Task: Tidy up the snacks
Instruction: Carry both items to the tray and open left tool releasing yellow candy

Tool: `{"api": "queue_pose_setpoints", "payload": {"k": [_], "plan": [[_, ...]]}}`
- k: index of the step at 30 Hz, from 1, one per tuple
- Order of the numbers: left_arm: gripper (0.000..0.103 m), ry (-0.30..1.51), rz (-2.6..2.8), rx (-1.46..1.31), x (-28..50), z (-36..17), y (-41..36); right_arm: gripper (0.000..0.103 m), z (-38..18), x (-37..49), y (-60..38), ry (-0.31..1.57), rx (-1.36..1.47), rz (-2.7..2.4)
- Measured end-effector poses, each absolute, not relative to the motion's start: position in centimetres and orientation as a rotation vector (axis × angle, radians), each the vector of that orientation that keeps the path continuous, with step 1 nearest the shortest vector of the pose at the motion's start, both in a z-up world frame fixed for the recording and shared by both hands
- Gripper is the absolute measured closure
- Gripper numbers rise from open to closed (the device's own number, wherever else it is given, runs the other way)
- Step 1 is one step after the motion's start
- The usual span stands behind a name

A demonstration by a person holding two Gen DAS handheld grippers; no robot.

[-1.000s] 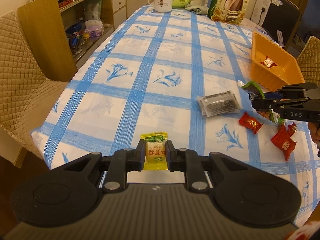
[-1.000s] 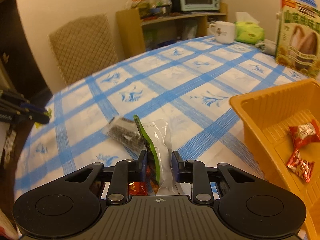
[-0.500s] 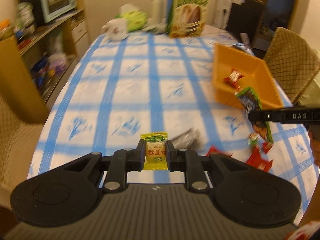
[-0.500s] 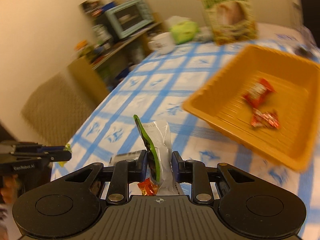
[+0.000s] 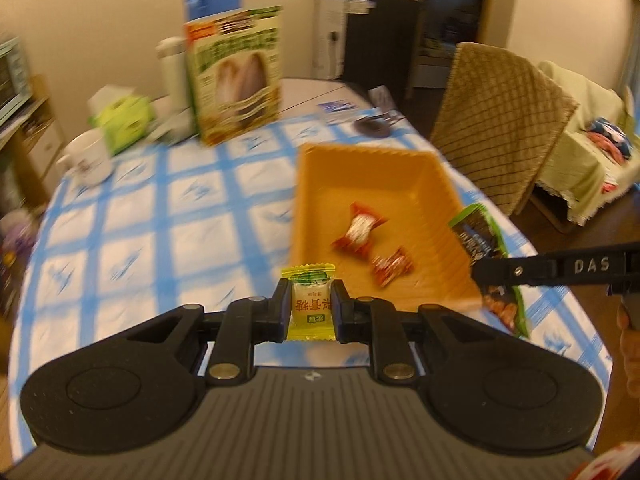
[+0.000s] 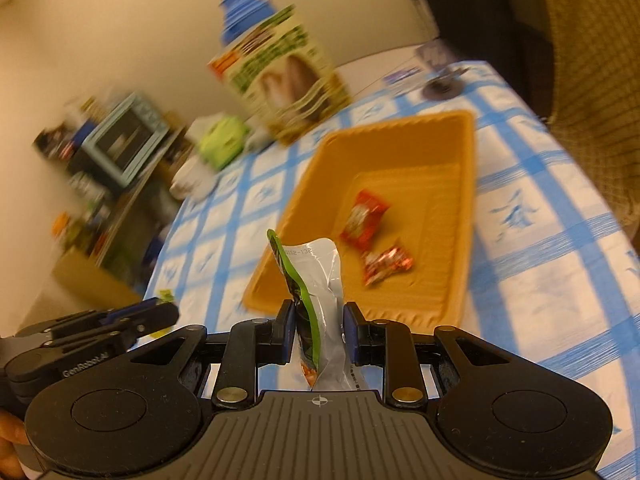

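Observation:
My left gripper [image 5: 311, 300] is shut on a small yellow-green candy packet [image 5: 310, 303], held just short of the near left corner of the orange tray [image 5: 308, 184]. My right gripper [image 6: 318, 320] is shut on a green and clear snack pouch [image 6: 316, 280], held over the tray's [image 6: 466, 216] near edge. In the left wrist view that pouch [image 5: 486, 256] hangs from the right gripper [image 5: 486, 270] over the tray's right rim. Two red wrapped candies [image 5: 360, 230] [image 5: 392, 266] lie inside the tray; the right wrist view shows them too [image 6: 362, 218] [image 6: 386, 264].
A large sunflower-seed box [image 5: 236, 76] stands on the blue checked tablecloth [image 5: 132, 216] behind the tray, with a white mug [image 5: 90, 158], a green tissue pack [image 5: 124, 118] and a flask nearby. A quilted chair [image 5: 500, 120] stands to the tray's right. A shelf with a toaster oven [image 6: 124, 142] lies left.
Both grippers swung up and toward the orange tray, each carrying its snack. The loose snacks on the cloth dropped out of view. The tray now fills the middle of both views.

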State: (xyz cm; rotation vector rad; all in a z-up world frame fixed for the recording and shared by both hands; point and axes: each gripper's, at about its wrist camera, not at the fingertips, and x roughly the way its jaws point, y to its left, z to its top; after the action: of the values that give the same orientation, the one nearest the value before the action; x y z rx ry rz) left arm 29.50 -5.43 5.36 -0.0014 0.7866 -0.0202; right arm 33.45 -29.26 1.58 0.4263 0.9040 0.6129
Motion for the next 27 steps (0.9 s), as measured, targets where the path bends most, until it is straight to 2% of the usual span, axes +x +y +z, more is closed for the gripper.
{"api": "queue_pose_setpoints", "payload": {"k": [10, 27], "plan": [[0.085, 0.812, -0.096, 0.043, 38.9, 4.1, -8.5, 0.077, 0.5, 39.3, -30.5, 0.899, 0.485, 0.480], [0.084, 0.896, -0.092, 0.109, 49.0, 0.7, -9.2, 0.077, -3.1, 47.7, -29.2, 0.960, 0.529, 0.399]]}}
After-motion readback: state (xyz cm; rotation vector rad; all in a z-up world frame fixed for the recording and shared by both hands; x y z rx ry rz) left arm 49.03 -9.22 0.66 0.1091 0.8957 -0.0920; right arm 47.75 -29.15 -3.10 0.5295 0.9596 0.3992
